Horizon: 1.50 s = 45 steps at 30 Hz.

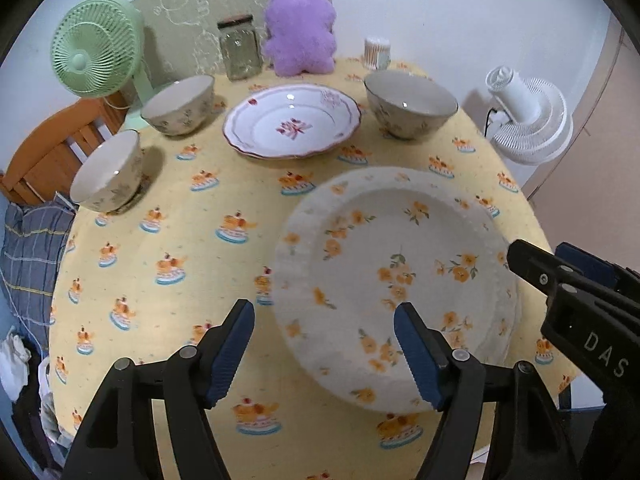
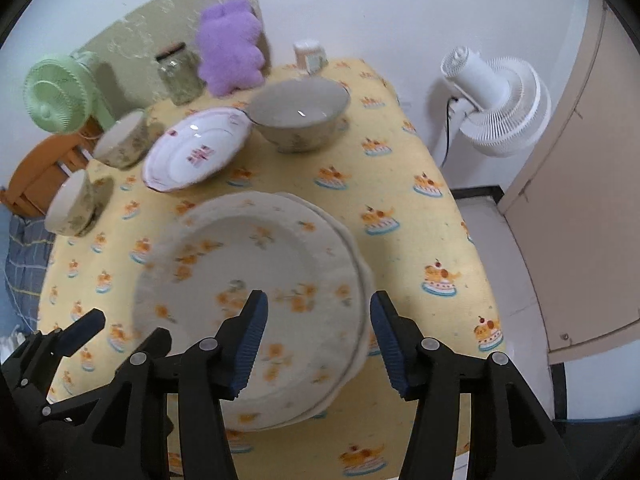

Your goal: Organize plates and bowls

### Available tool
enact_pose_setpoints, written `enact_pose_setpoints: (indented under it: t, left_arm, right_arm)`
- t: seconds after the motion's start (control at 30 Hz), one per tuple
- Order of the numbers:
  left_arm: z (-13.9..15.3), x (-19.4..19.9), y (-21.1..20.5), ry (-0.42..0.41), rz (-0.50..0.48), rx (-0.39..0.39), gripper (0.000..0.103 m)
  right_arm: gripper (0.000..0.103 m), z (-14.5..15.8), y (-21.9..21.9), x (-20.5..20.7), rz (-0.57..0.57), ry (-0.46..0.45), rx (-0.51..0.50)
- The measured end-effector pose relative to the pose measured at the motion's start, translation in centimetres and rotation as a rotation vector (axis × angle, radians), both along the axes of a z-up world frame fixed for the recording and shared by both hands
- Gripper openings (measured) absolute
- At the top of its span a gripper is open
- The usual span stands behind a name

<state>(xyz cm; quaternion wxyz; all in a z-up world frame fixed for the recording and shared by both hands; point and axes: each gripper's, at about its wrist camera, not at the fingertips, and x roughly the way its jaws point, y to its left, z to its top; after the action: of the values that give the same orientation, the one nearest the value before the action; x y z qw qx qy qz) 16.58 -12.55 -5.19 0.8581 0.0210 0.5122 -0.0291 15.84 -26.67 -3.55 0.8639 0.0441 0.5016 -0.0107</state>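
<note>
The orange-flower plate (image 2: 256, 304) was cream with a scalloped rim, sitting on top of another plate (image 2: 360, 280) at the near right of the worktop (image 1: 168, 224). It sat close to the near edge, with bare yellow cloth to its left. My left claw (image 1: 324, 354) hung open over its left rim, and my right claw (image 2: 318, 344) was open around its right rim, neither one gripping. The pink-pattern plate (image 1: 292, 120) and three bowls lay farther back.

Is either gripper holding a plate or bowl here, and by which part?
Nothing is held. Both the left gripper and right gripper are open above the stacked plates.
</note>
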Motion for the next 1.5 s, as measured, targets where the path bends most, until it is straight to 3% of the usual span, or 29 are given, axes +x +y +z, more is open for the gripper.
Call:
enact_pose_setpoints:
  t: [0.17,0.33,0.6,0.97,1.07,1.43,1.5]
  left_arm:
    - [2.2,-0.6,2.7,-0.066,-0.016,-0.013,0.077]
    - [3.3,-0.4,5.6,-0.092,0.000,-0.038,0.079]
    - [4.1,2.1,7.7,-0.107,0.043,-0.056,0.087]
    - [1.8,10.7,7.4,-0.082,0.198,0.001,0.082]
    - [1.0,13.3,7.5,-0.057,0.241,-0.033,0.081]
    - [-3.9,18.7,7.0,-0.009,0.273,0.056,0.075]
    - [-4.6,19.4,6.8,-0.001,0.266,0.066,0.070]
  right_arm:
    - [0.058,2.2,3.4,-0.8,-0.006,-0.060,0.014]
    - [0.067,3.7,6.1,-0.4,-0.037,-0.104,0.038]
    - [0.069,4.0,8.5,1.9,0.002,-0.116,0.037]
    - [0.069,1.5,7.3,10.6,0.027,-0.107,0.090]
    - [0.069,0.4,6.8,13.8,0.032,-0.082,0.116]
    - [0.056,-4.8,7.6,19.8,0.036,0.014,0.150]
    - [0.054,-5.7,7.7,20.3,0.029,0.028,0.144]
